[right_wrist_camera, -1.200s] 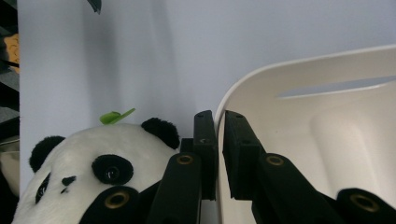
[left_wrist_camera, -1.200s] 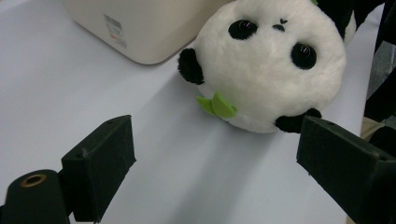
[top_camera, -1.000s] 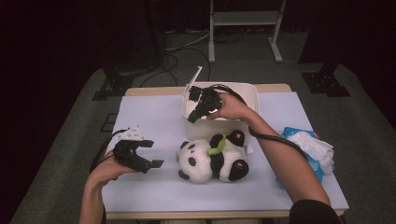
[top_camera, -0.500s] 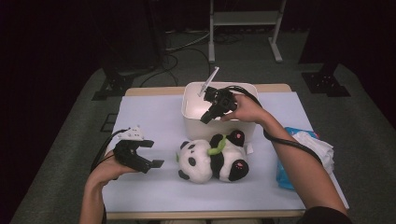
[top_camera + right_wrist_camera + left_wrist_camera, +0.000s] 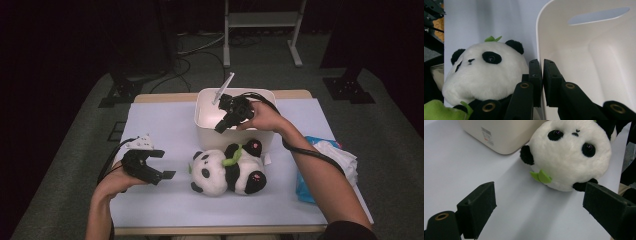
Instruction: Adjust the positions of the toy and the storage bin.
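right tool [image 5: 542, 75] clamped on bin wall [image 5: 541, 37]

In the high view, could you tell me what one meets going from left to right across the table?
Left gripper → panda plush → blue-and-white bag at the table's right edge. The white bin and the right gripper clamped on its rim sit behind the panda, overlapping it in the order.

- Blue pack of white wipes [image 5: 327, 162] at table's right edge, partly overhanging.
- White-covered table [image 5: 165, 122] on grey floor mat [image 5: 75, 130].
- Metal stand [image 5: 260, 22] behind table, cables [image 5: 192, 50] beside.
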`<state>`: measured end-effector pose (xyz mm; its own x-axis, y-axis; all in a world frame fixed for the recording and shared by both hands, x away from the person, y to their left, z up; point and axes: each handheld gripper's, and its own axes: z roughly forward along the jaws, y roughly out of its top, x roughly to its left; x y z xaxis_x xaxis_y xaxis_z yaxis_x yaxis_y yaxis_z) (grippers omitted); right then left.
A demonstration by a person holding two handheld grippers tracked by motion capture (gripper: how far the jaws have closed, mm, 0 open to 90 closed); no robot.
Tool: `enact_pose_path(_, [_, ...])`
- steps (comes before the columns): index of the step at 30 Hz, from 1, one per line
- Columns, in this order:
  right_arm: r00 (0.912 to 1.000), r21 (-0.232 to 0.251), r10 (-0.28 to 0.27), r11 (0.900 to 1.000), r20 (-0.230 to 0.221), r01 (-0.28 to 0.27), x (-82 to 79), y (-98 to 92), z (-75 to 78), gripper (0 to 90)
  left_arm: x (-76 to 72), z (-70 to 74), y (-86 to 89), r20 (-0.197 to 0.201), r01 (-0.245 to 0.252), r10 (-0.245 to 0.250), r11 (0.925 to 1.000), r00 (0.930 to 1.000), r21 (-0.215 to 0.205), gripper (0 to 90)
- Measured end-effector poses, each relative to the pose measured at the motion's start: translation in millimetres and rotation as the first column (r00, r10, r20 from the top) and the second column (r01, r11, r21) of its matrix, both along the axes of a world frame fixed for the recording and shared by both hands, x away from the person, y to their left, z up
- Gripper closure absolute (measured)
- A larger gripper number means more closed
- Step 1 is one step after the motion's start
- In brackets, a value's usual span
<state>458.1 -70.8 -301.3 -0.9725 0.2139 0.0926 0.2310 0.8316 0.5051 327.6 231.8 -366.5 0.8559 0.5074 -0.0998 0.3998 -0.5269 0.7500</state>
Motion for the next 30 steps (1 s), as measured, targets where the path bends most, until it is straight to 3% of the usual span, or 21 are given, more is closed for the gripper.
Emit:
enact_pose_path(24, [0.9997, 0.009, 0.019, 1.000, -0.017, -0.019, -9.0, 0.7, -0.3, 84.3, 0.0, 0.2, 0.1, 0.001, -0.003, 0.003, 1.0000, 1.0000, 0.001, 10.3])
enact_pose_path(27, [0.9994, 0.017, 0.013, 1.000, -0.032, -0.012, -7.3, -0.9, -0.8, 82.7, -0.1, -0.2, 0.1, -0.001, -0.003, 0.003, 1.0000, 1.0000, 0.003, 10.3])
enact_pose_path(30, [0.9997, 0.030, -0.004, 1.000, -0.023, 0.004, -7.7, -6.1, 0.6, 74.3, 0.1, -0.4, 0.2, 0.001, -0.002, 0.002, 1.0000, 1.0000, 0.005, 10.3])
